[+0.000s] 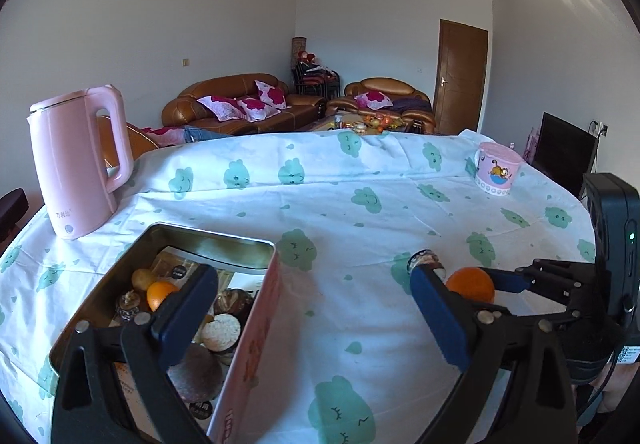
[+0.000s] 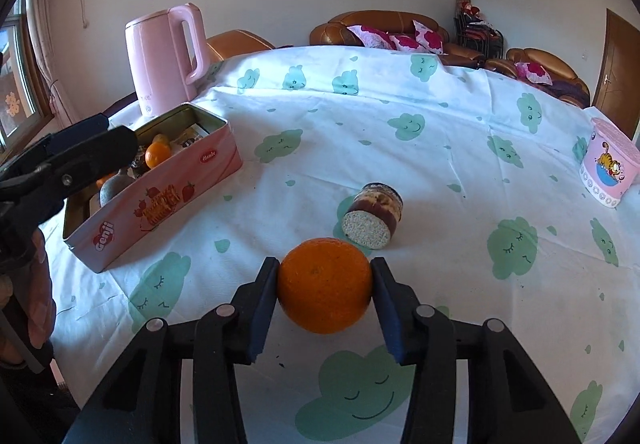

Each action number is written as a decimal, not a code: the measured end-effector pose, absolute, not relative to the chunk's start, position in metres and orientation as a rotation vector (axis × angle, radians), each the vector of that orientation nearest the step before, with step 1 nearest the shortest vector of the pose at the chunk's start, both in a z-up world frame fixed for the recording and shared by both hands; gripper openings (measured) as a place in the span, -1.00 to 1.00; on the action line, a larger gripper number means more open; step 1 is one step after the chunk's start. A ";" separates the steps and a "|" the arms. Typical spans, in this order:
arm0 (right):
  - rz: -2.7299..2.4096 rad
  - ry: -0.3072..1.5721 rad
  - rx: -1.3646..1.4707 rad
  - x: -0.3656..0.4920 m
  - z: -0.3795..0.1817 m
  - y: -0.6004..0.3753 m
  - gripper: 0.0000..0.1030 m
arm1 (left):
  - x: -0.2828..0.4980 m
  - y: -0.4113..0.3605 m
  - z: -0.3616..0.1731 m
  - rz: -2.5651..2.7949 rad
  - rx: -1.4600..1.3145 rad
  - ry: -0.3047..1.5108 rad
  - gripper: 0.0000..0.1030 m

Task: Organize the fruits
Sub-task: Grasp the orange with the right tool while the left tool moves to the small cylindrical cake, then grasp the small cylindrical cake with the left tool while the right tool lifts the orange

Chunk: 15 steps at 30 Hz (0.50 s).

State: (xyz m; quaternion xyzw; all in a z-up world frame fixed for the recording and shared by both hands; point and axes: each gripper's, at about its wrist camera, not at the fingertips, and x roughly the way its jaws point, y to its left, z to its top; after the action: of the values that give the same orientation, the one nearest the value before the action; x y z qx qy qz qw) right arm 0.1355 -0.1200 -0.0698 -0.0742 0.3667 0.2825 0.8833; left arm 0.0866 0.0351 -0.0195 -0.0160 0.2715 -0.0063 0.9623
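Right gripper [image 2: 325, 286]: both pads touch the sides of the orange [image 2: 325, 290], one each side, pinching it at its widest line. The grip sits at the equator, likely so the round fruit cannot roll out. Cannot tell whether the orange is lifted or still bearing on the tablecloth [image 2: 400, 164]; it sits very low over the near part of the table.

Left gripper [image 1: 316, 308]: fingers spread wide, nothing between them. It hangs over the near right wall of the tin box [image 1: 256, 324], one finger above the box interior, the other over bare cloth. Judgement: parked there free, perhaps ready to steady the box or to take the next item.

Just beyond the orange, touching neither gripper: a small round cake [image 2: 370, 220] lying on its side, cut face toward the right camera. Not fruit, so probably not next.

Left and a little farther: the tin box, open, holding a smaller orange [image 2: 157, 155], another yellowish fruit and several wrapped snacks. Fruit already inside suggests it is the collecting place; carrying the held orange there is leftward and slightly far.

Farther left: pink kettle [image 2: 164, 60], upright behind the box. Far right: pink lidded cup [image 2: 608, 168]. Both well apart from the work.
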 end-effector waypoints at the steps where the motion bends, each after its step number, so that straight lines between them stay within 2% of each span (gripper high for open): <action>1: 0.570 0.743 -0.142 0.136 -0.064 -0.125 -0.07 | 0.092 0.030 -0.020 -0.024 -0.034 0.560 0.92; 7: 0.405 0.652 -0.145 0.158 -0.047 -0.149 -0.07 | 0.122 -0.005 -0.032 -0.084 -0.032 0.620 0.92; 12: 0.309 0.652 -0.106 0.182 -0.051 -0.170 -0.07 | 0.145 -0.034 -0.042 -0.133 -0.027 0.660 0.89; 15: 0.288 0.659 -0.086 0.190 -0.055 -0.178 -0.07 | 0.160 -0.045 -0.052 -0.150 -0.019 0.702 0.73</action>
State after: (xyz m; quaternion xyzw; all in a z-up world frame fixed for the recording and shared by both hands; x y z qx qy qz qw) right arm 0.1903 -0.1783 -0.0551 -0.0420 0.3222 0.1409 0.9352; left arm 0.1603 -0.0451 -0.0521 -0.0091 0.3436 -0.0734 0.9362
